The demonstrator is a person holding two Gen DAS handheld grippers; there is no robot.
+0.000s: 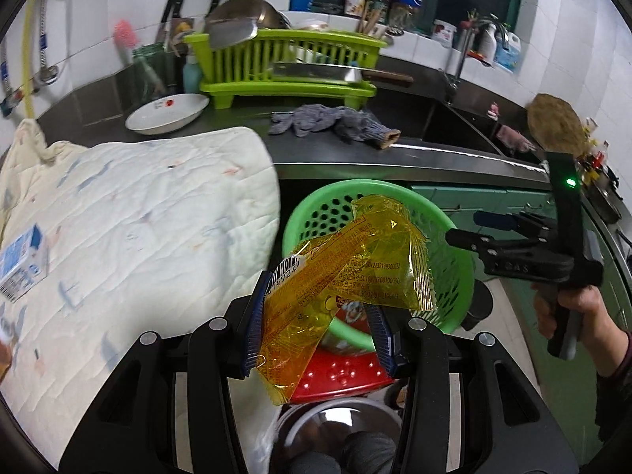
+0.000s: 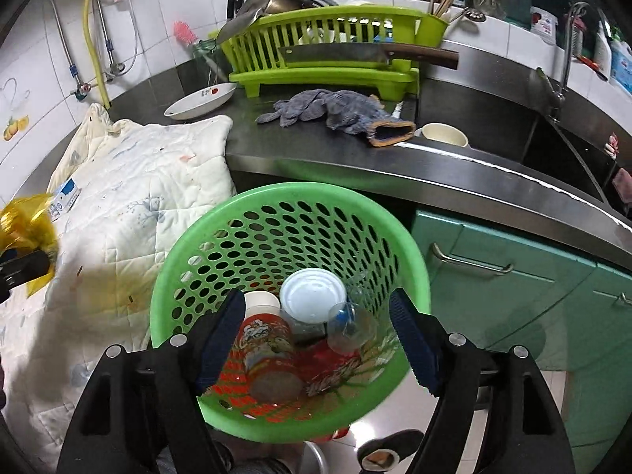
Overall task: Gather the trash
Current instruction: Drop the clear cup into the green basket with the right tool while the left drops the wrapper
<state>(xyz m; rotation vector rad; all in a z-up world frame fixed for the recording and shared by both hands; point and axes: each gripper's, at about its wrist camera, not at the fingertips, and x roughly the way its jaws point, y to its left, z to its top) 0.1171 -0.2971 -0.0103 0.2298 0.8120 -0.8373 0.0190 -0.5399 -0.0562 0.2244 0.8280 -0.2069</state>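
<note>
Holding yellow wrapper (image 1: 339, 276) pinched in left gripper (image 1: 320, 331) over green basket (image 2: 221, 233) for dropping; right gripper (image 2: 316, 339) hanging open, empty.

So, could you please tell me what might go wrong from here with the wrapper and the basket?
1. The yellow wrapper is light and crumpled, and the left gripper holds it by one end only; released too early, it could flutter past the rim of the green basket to the floor.
2. The open right gripper hangs over the basket and may collide with the left one.
</note>
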